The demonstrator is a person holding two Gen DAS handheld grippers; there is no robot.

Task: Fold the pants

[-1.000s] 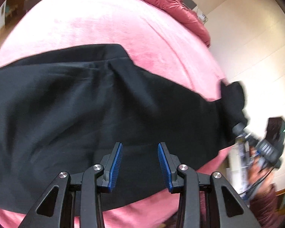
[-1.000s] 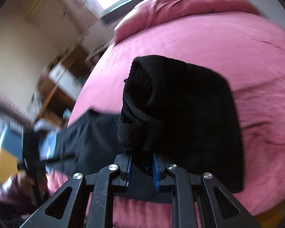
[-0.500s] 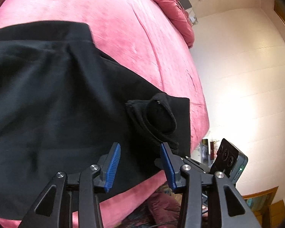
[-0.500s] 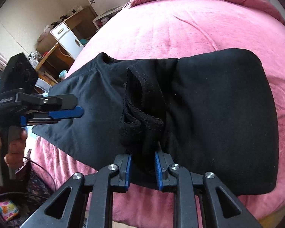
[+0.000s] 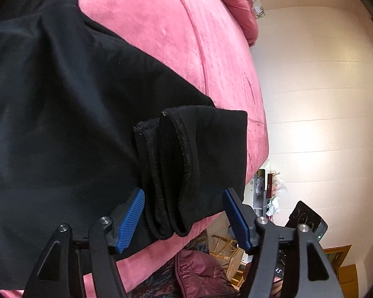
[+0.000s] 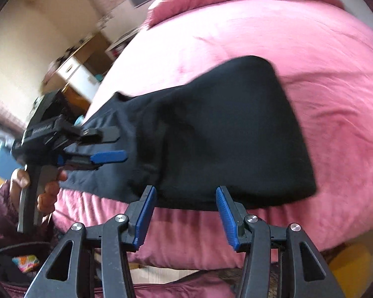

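Left wrist view: my left gripper (image 5: 184, 217) is hanging spread wide, its blue pads either side of the hems, gripping nothing. The black pants (image 5: 69, 124) are lying folded across the pink bed (image 5: 166, 24), filling the left of the frame. My right gripper (image 6: 185, 216) is gaping too, empty, at the bed's near edge.

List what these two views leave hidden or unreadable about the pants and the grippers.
- Left wrist view: the pants run off the left edge, so that end is cut off.
- Left wrist view: the right gripper sits behind the left gripper's frame; its fingers are hidden.
- Right wrist view: motion blur smears the pants' edges and the dresser.
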